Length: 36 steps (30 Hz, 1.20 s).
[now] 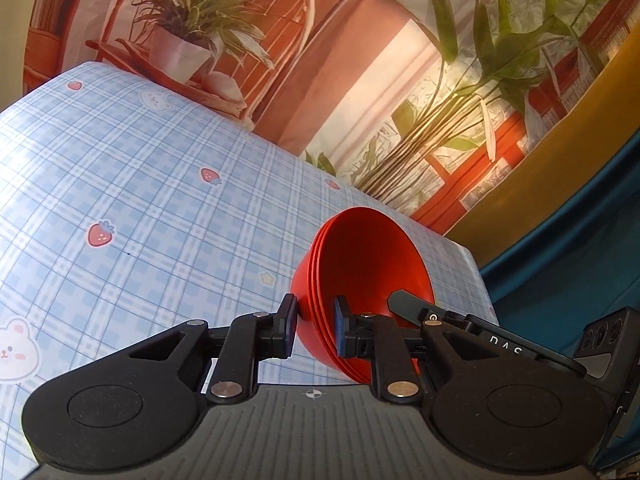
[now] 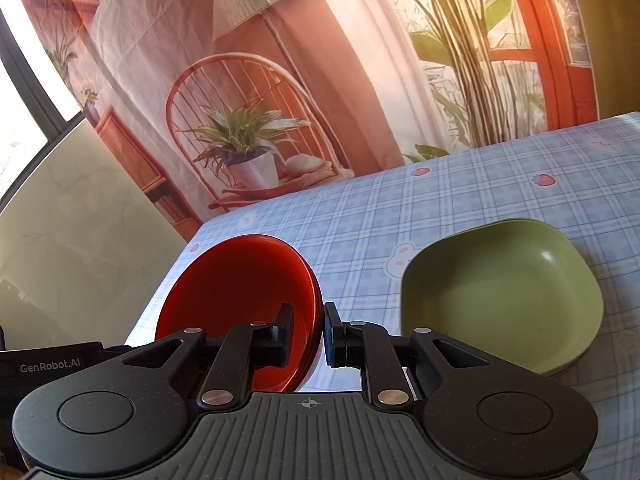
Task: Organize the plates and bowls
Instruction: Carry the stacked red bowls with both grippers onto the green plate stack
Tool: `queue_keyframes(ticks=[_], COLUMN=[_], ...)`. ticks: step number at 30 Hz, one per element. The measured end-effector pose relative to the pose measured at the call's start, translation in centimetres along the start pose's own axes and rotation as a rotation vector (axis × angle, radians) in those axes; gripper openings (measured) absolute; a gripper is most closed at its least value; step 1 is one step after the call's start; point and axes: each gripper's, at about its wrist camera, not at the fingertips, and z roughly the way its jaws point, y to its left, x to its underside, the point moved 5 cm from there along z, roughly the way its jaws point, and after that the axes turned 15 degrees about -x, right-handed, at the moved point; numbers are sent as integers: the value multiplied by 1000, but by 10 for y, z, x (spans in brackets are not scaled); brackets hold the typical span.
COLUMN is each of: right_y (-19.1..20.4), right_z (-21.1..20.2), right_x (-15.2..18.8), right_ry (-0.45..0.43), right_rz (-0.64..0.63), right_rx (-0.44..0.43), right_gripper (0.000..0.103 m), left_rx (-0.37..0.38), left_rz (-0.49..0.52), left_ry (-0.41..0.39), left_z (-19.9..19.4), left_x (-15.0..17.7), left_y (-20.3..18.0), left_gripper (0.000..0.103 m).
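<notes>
A stack of red bowls (image 1: pixel 368 264) is held tilted above the checked tablecloth (image 1: pixel 140 200). My left gripper (image 1: pixel 316 330) is shut on its rim, one finger outside and one inside. In the right wrist view the same red bowl stack (image 2: pixel 240 288) shows with my right gripper (image 2: pixel 306 334) shut on its opposite rim. The right gripper's black body (image 1: pixel 500 340) also shows behind the bowls in the left wrist view. A green squarish plate stack (image 2: pixel 504 292) rests on the table to the right of the right gripper.
The table's far edge meets a printed backdrop of plants and a chair (image 2: pixel 248 140). The table's corner and side edge (image 1: pixel 476 276) lie close behind the bowls, with a blue surface (image 1: pixel 568 248) beyond. A window (image 2: pixel 24 92) is at the left.
</notes>
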Motion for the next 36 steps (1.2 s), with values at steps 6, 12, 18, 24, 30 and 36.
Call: queue_keyframes(ticks=[6,12,18,24,30,36], right_y=[-28,-68,-93,-108,-112,-112], right_z=[-34,-63,-71,-66,-62,-63], right_x=[-16,-25,-21,-14,-8,-9], right_ry=[-72,-141,-148,-141,-125,-131], right_rz=[8,58,82,112,112,102], right_rx=[62,127,165,174,198,213], right_gripper=[15,15,16,16,18,19], left_rx=[54,83,74,34,13,2], left_rz=[98,183,210,251,291,307], left_ry=[23,60,111,137,139,124], left_z=[22,52,73,94,104,105], left_x=[-6,-10,0,7,10,7], left_y=[-47,-91,-103,-107,-109,-111], left_gripper=[19,19,19,19,20,21])
